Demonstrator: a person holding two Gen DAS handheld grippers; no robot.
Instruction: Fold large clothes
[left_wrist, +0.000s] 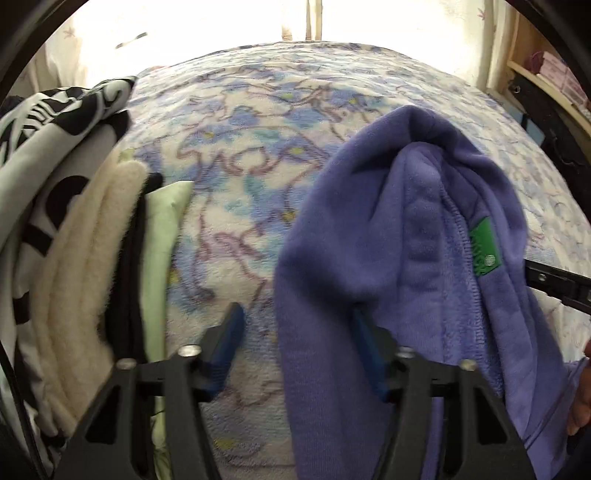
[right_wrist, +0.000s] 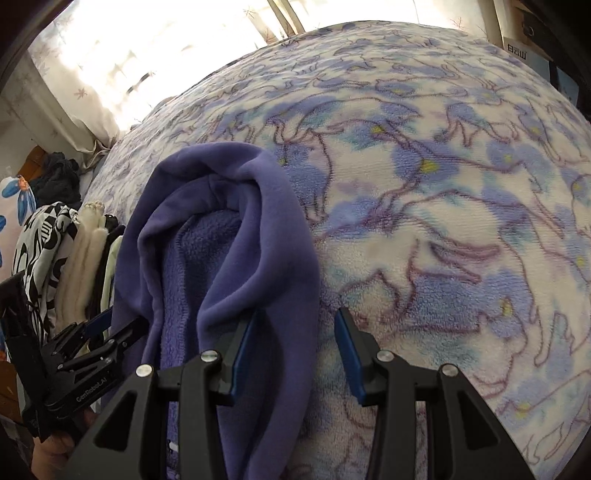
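A purple fleece garment (left_wrist: 406, 229) with a green label lies bunched on the floral bed blanket (left_wrist: 236, 155). My left gripper (left_wrist: 295, 332) is open; the purple fabric drapes over its right finger. My right gripper (right_wrist: 295, 332) is open too, with the same purple garment (right_wrist: 229, 240) draped over its left finger. The left gripper (right_wrist: 107, 328) also shows in the right wrist view at the garment's left edge. The right gripper's black frame pokes out beside the garment in the left wrist view (left_wrist: 554, 284).
A stack of folded clothes (left_wrist: 74, 229), black-and-white, cream, black and pale green, lies at the bed's left edge, and it shows in the right wrist view (right_wrist: 66, 258). Bright curtains (right_wrist: 122, 62) hang behind the bed. Shelves (left_wrist: 543, 70) stand at the far right.
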